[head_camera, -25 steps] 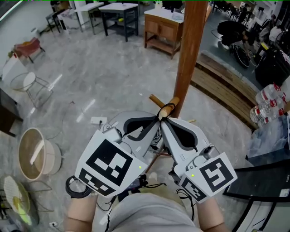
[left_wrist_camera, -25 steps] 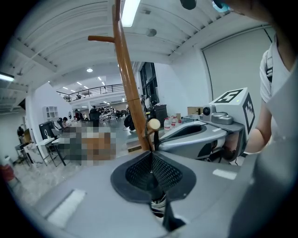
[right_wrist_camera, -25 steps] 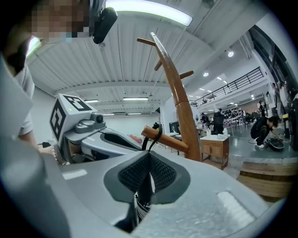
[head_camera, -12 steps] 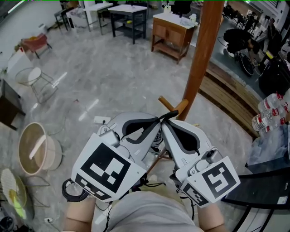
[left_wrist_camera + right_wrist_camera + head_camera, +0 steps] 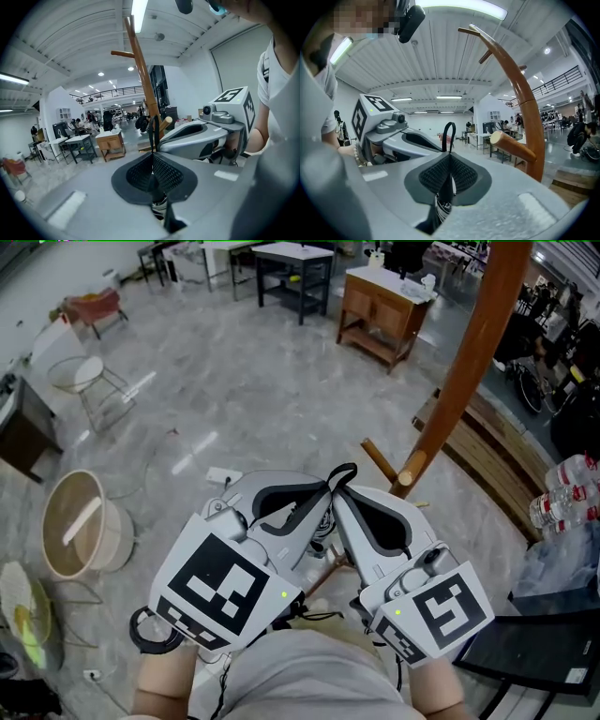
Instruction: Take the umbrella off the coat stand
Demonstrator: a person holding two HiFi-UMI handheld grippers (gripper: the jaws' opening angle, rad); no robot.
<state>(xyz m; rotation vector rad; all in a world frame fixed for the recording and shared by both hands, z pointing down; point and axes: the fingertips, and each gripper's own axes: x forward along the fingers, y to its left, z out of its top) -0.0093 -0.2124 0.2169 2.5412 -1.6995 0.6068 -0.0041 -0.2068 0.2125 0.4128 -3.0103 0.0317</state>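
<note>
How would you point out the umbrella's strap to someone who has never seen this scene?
Follow the tall brown coat stand at the head view's upper right down to its blunt peg. Left of that peg, the left gripper and right gripper meet tip to tip, both shut on the strap. It is the only thin black loop, arching above their grey jaws.

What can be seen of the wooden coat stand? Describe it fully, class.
The coat stand is a round pole of smooth reddish-brown wood, rising at the head view's upper right; its foot is hidden. Low on it, short pegs stick out at an upward slant, one with a pale cut end; upper pegs branch off near its top. Nothing hangs on the pegs in view, and the umbrella's black strap loop is clear of them.
</note>
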